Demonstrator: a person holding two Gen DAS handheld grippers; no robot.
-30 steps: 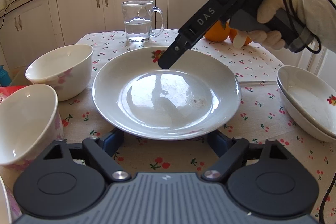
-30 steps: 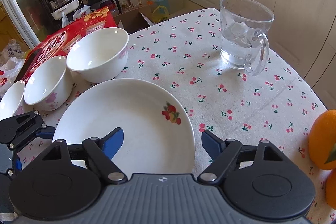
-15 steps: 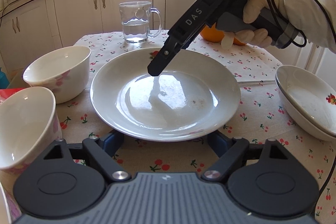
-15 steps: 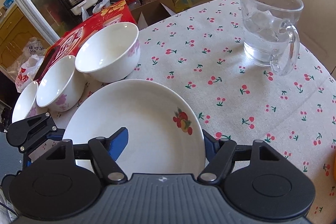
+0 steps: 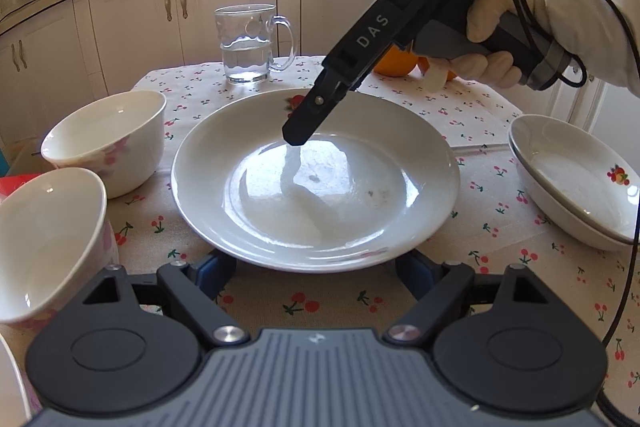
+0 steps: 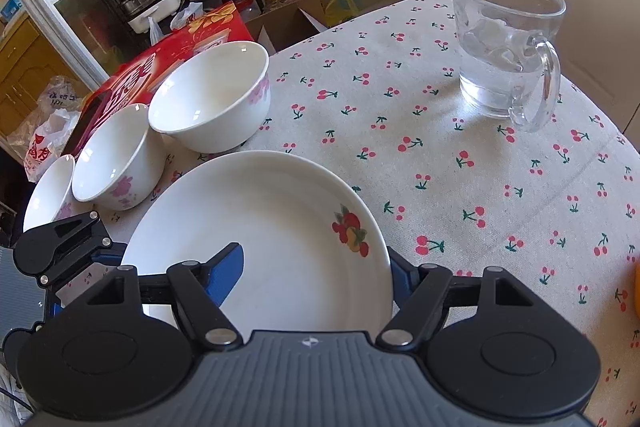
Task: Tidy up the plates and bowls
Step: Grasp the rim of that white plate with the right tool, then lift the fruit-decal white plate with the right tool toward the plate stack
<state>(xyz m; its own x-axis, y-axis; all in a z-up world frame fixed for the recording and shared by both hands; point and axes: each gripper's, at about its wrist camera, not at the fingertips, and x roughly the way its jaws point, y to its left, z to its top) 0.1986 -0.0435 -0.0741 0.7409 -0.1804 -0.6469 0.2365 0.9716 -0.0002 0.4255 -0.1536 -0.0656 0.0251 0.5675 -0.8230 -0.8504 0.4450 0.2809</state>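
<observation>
cherry cloth (image 6: pixel 460 187) under plate (image 6: pixel 280 227): right gripper (image 6: pixel 316 267) spread, fingers straddling its rim; left gripper (image 5: pixel 316 267) spread, rim between fingers.

The right gripper (image 5: pixel 298 137) now reaches farther over the white plate (image 5: pixel 420 147): a second ago its dark tip hung by the far rim near the fruit print, and it has since slid inward and lower, toward the plate's shiny middle. In the right wrist view the plate (image 6: pixel 280 211) fills more of the space between the blue fingers (image 6: pixel 226 273), and the glass mug (image 6: pixel 506 49) has drifted toward the upper right.
</observation>
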